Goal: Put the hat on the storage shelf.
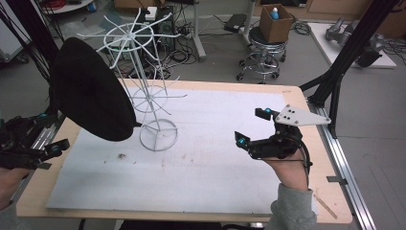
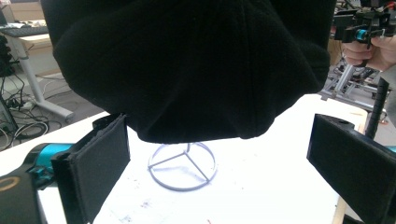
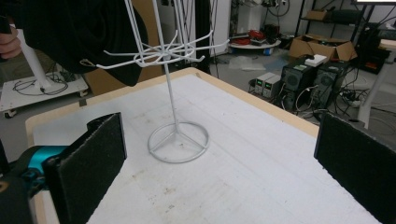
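Note:
A black hat hangs over the left arms of a white wire rack, whose ring base stands on the white sheet. My left gripper is at the table's left edge, just below the hat, and is open. In the left gripper view the hat hangs above and between the spread jaws of my left gripper, apart from them, with the ring base behind. My right gripper hovers open over the table's right side. In the right gripper view it faces the rack and the hat.
A white sheet covers the wooden table. Black frame posts rise at the right edge. A stool with a cardboard box, cables and computer cases stand on the floor beyond.

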`<state>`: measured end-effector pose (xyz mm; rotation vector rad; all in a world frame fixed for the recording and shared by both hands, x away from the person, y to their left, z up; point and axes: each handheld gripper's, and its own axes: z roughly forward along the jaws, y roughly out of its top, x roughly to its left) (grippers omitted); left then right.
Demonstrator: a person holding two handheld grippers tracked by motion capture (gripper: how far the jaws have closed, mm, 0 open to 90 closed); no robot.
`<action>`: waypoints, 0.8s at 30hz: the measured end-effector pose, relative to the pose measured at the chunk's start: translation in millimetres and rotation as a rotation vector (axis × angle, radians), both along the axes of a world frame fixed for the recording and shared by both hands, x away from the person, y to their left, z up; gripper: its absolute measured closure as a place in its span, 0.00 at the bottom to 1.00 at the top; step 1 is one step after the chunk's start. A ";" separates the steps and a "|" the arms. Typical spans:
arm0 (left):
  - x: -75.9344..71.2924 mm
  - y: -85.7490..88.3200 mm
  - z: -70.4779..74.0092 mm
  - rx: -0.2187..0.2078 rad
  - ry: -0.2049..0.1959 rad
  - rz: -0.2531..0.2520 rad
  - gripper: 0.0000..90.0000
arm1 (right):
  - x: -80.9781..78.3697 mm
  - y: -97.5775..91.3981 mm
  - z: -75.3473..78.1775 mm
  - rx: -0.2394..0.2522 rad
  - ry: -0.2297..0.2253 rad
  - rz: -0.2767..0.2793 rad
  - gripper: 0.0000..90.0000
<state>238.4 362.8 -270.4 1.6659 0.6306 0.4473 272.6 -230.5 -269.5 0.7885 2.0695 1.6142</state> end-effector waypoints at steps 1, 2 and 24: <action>0.1 -0.1 -0.2 0.003 0.000 -0.002 0.07 | 0.1 -0.2 0.0 0.000 -0.001 0.002 0.01; 0.2 -0.5 -0.7 -0.001 0.003 -0.007 0.07 | 0.1 -0.2 0.0 0.001 0.000 0.002 0.01; 12.2 6.6 -16.1 -0.020 0.048 0.024 0.07 | 0.1 -0.7 -1.1 -0.004 0.009 0.006 0.01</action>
